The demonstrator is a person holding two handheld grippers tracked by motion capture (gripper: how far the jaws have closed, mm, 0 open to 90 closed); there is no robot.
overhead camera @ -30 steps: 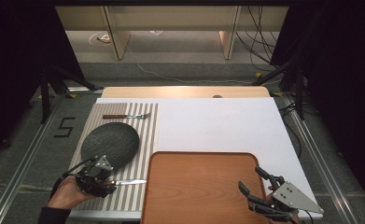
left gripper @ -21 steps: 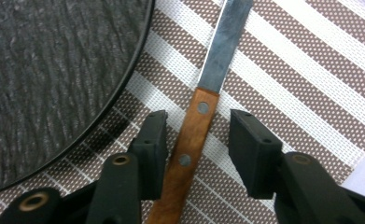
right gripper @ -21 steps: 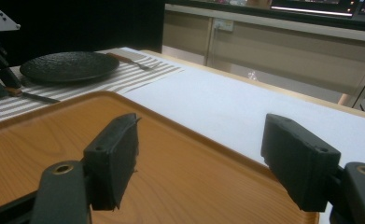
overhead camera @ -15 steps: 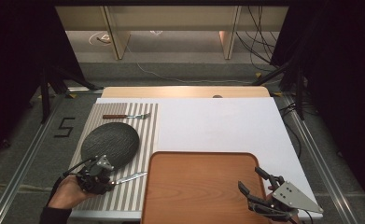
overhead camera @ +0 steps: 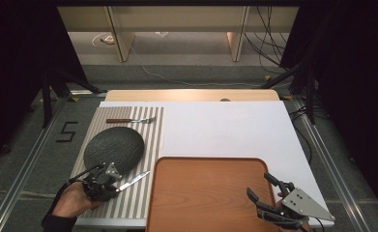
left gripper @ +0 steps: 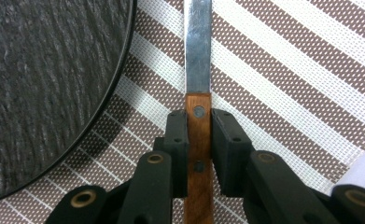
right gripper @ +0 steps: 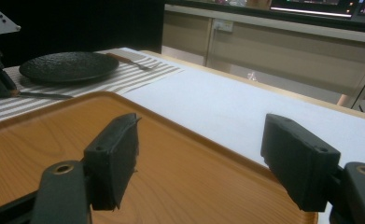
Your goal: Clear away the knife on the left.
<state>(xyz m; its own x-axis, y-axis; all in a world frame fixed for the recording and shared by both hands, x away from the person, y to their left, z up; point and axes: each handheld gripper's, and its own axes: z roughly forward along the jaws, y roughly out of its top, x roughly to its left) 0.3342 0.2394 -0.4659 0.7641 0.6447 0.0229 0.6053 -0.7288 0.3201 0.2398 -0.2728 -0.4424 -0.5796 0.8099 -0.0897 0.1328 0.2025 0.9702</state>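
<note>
The knife is pinched by its wooden handle in the left gripper near the striped mat's front edge, beside the plate, probably to be set down flat next, while the right gripper is held spread wide over the tray.

A striped placemat lies on the left part of a white table. On it rests a dark, textured round plate — beyond the plate, near the mat's far edge, lies a fork with a brown handle. A wooden tray sits at the near edge, just beside the mat. Past the table, cables trail over a grey floor marked with a "5".
</note>
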